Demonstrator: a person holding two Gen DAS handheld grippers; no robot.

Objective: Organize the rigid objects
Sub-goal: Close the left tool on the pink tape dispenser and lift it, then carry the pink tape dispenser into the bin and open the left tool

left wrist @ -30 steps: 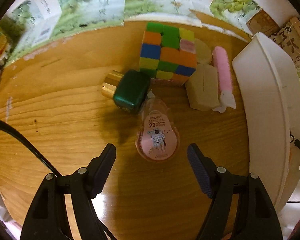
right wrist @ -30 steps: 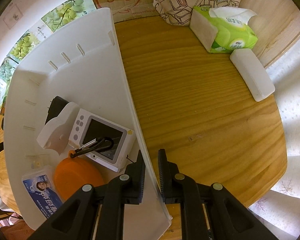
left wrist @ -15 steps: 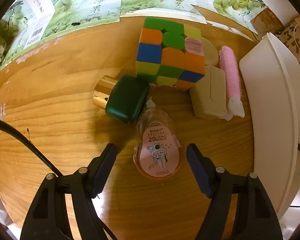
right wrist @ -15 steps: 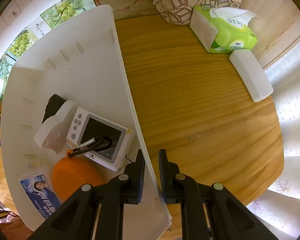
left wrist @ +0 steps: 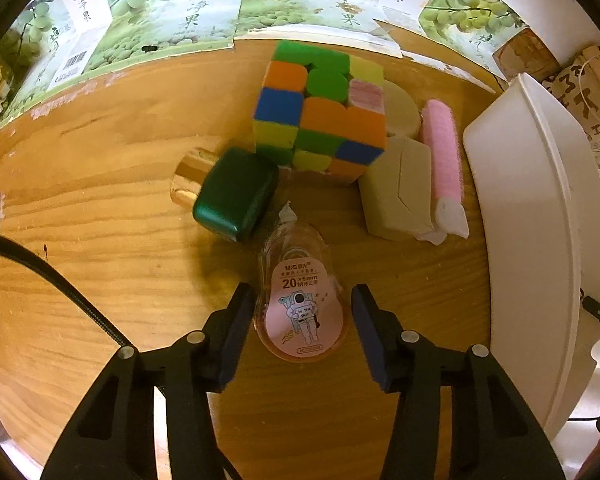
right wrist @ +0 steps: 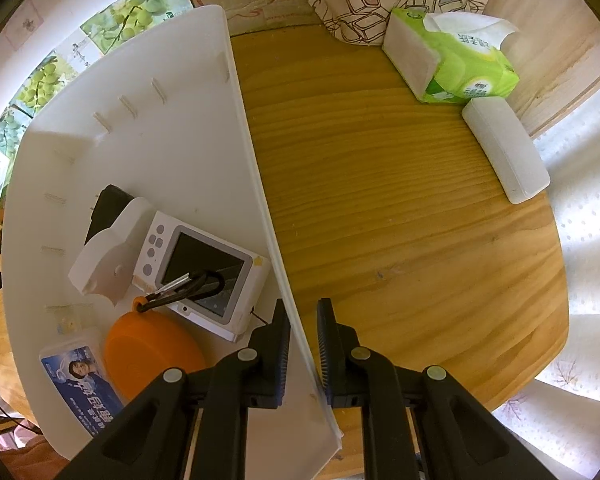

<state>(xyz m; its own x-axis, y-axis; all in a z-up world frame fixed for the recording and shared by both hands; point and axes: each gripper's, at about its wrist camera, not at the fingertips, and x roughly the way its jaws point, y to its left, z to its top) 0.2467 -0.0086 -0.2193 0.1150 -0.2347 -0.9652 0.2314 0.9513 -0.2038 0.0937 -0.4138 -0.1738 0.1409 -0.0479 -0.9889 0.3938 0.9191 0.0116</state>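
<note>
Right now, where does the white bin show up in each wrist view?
Left wrist view: the white bin runs down the right edge, seen from outside, right of the pink roller.
Right wrist view: it fills the left half; the right gripper is shut on its near wall.
Shared landmark: the grape-print posters behind the wooden table.

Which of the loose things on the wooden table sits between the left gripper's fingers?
The clear correction tape dispenser with the pink astronaut label; the closing fingers flank it.

Gold cap [left wrist: 191,176] half hidden behind green case [left wrist: 236,194], black device [right wrist: 107,211] mostly under white holder [right wrist: 108,258]
</note>
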